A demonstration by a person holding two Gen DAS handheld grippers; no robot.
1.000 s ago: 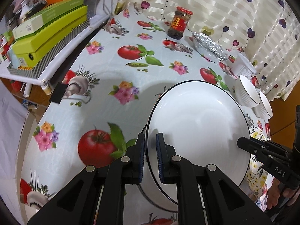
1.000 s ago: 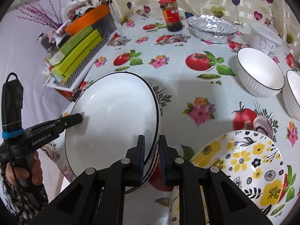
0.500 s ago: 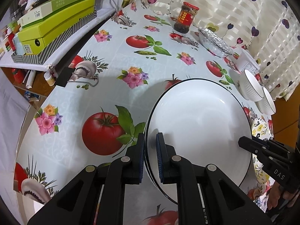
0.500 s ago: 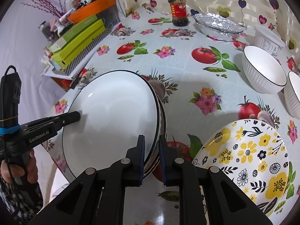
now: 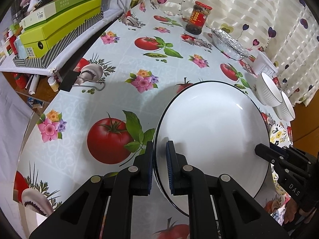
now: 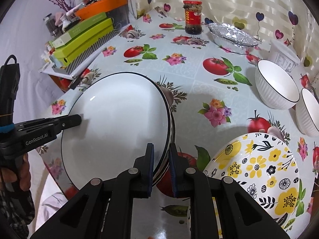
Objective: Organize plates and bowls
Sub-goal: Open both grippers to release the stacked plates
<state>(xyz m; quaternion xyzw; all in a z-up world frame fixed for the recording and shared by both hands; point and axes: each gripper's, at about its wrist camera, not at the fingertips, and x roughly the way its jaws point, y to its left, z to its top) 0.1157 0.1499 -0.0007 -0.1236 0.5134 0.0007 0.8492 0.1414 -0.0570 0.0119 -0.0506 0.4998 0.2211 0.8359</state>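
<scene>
Both wrist views share the white plate (image 5: 215, 131) closely.

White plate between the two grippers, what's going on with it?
A person holds the white plate by opposite rim edges: the left gripper is clamped on one side, the right gripper on the other. The plate hangs tilted above the tablecloth. Nearby sit a flowered plate and two white bowls, not yet stacked.

The table (image 6: 191, 91) wears a pale oilcloth printed with tomatoes, flowers and mushrooms. On it, in the right wrist view: a red-lidded jar (image 6: 192, 18) at 12 o'clock, a foil dish (image 6: 232, 35) and a white tub (image 6: 283, 56) toward 1, two white bowls (image 6: 277, 84) at 3, a flowered plate (image 6: 257, 171) at 4.
</scene>
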